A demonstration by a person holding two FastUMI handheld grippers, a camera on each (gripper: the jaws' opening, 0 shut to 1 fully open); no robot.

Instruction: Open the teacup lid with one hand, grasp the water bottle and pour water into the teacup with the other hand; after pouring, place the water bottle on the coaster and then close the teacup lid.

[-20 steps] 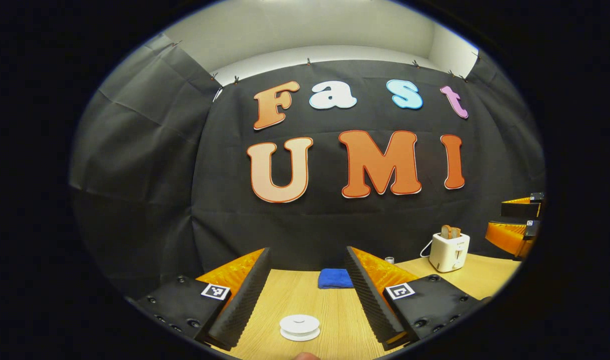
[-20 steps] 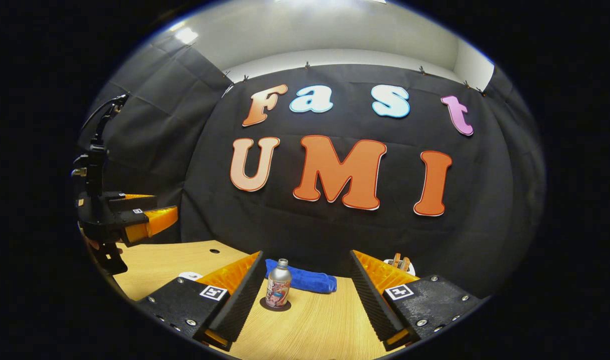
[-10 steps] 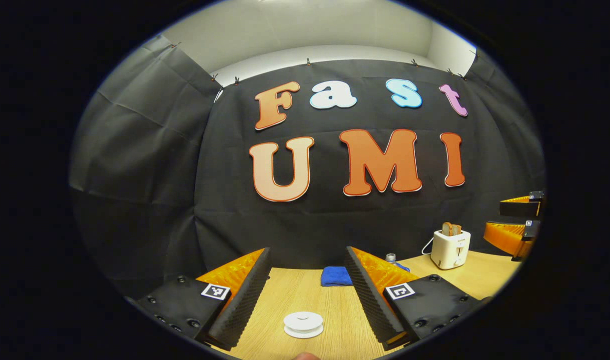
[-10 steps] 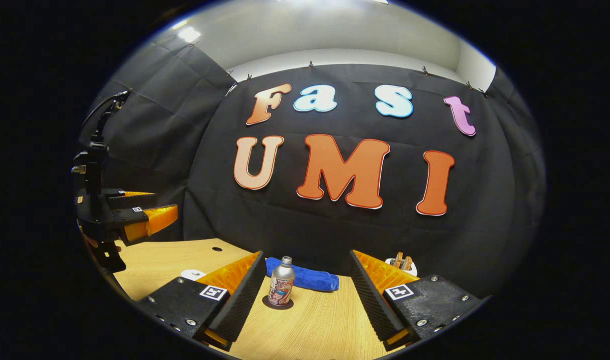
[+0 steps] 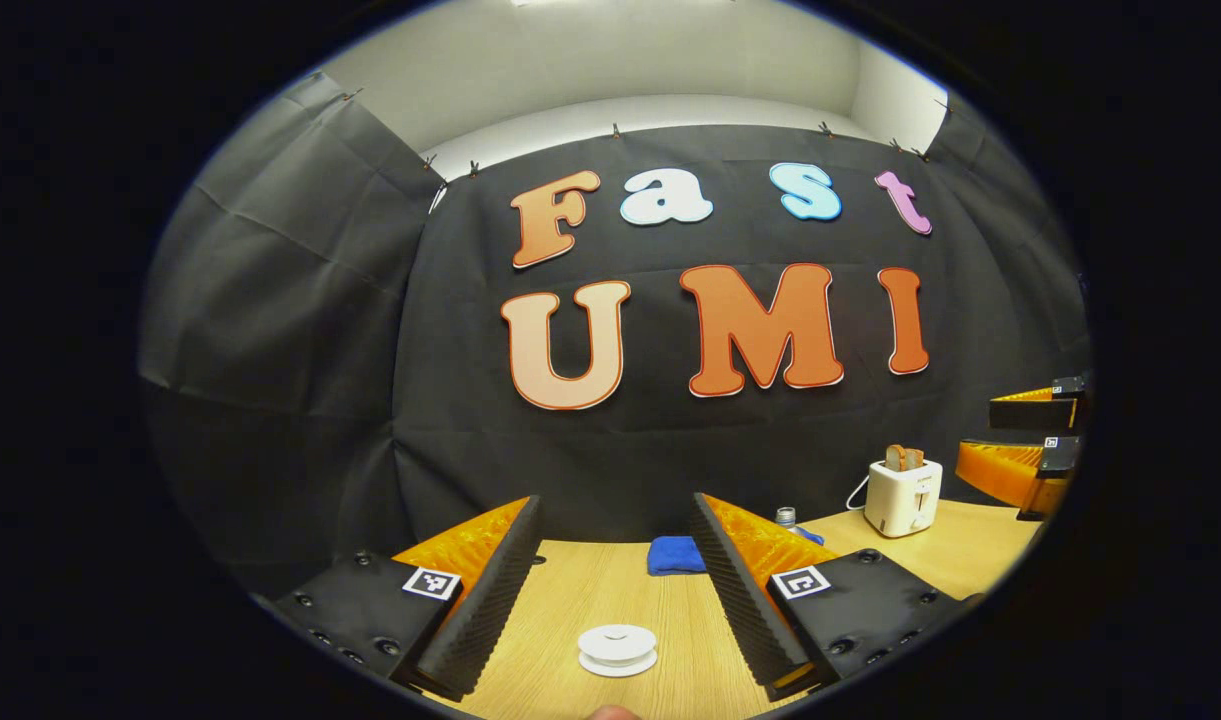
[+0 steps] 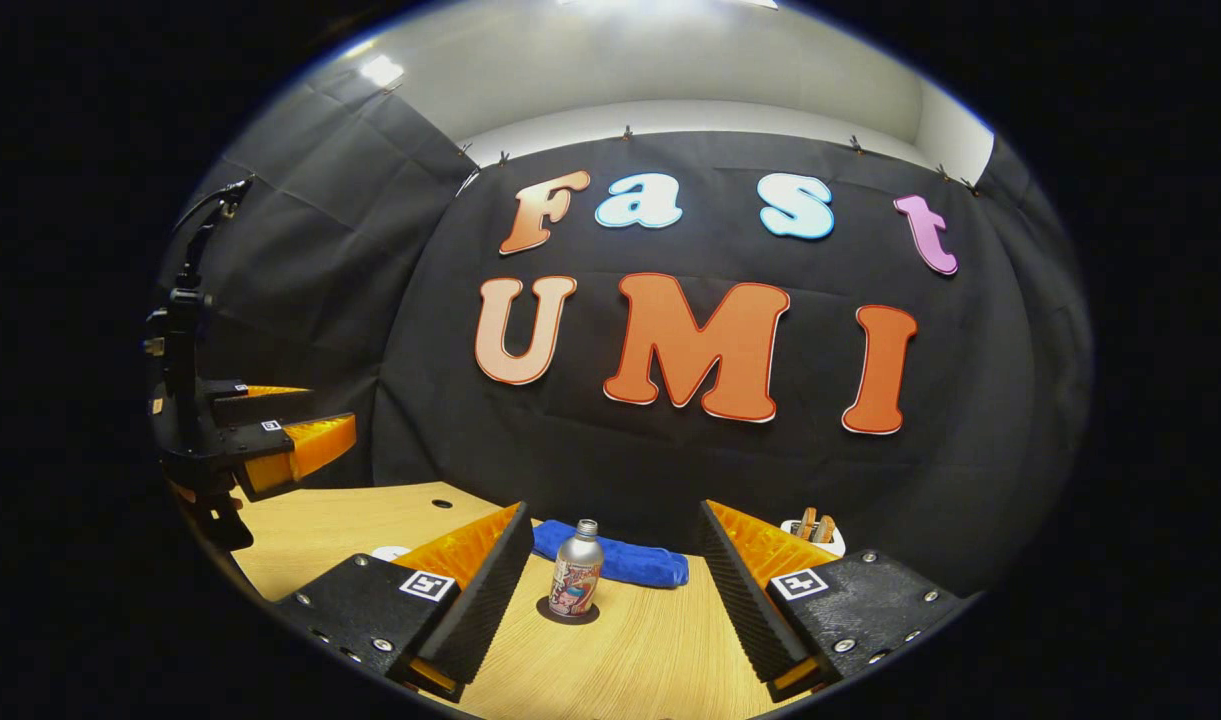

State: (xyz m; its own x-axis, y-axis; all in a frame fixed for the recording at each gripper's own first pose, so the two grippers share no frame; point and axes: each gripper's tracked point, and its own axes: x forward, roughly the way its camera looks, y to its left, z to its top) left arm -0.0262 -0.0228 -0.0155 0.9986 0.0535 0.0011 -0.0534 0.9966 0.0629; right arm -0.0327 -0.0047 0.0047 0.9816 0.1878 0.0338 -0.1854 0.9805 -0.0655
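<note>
Left claw [image 5: 615,580] gapes wide, holding nothing, with the white teacup lid [image 5: 617,645] on the bench [image 5: 590,590] framed between its fingers, so a straight reach would bracket the lid. Cup body under it hard to make out. Right claw [image 6: 610,585] is wide open too, empty, lined up on the water bottle [image 6: 576,582], which stands upright on its dark coaster [image 6: 568,612], well short of the fingers. Judging by this, both claws are staged for approach, one per object; nothing grasped yet. Behind the bottle lies a blue cloth [image 6: 625,565]. Toaster [image 5: 902,494] with bread sits far right on the bench, clear of the work.
</note>
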